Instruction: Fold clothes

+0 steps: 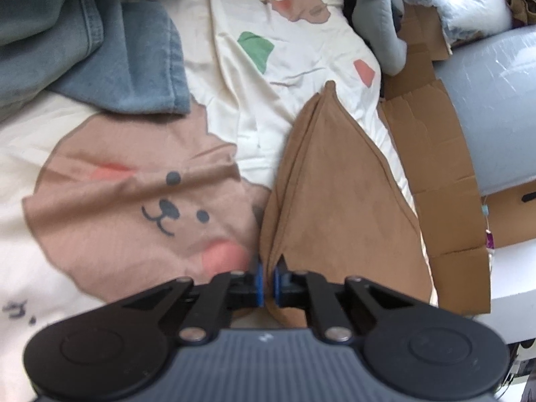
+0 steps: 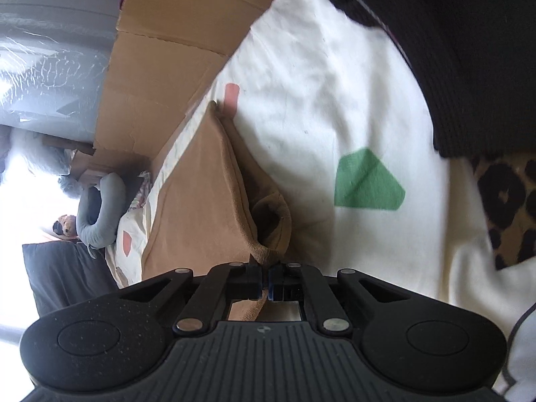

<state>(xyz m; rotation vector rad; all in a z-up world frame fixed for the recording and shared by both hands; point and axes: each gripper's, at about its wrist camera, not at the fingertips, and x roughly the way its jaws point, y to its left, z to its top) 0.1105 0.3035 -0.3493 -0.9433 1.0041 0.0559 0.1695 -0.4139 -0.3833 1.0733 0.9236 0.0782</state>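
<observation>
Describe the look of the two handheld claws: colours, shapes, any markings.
Both look alike. The left claw has matte black linkage arms with silver round pivot pins, two large round black housings at the sides, and a ribbed dark grey body bearing a small pale mark. Its fingertips carry blue pads. The right claw is the same build, its black housings finely speckled. No cables, hands or sleeves are in view.

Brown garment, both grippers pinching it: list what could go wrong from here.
1. The left gripper pinches only the very edge of the brown garment, so a lift may pull it free.
2. The right gripper grips a bunched, rolled fold; that crease could get folded in.
3. The cardboard lies right beside the garment and the printed bedding is rumpled, so a swing may snag or land unevenly.
</observation>
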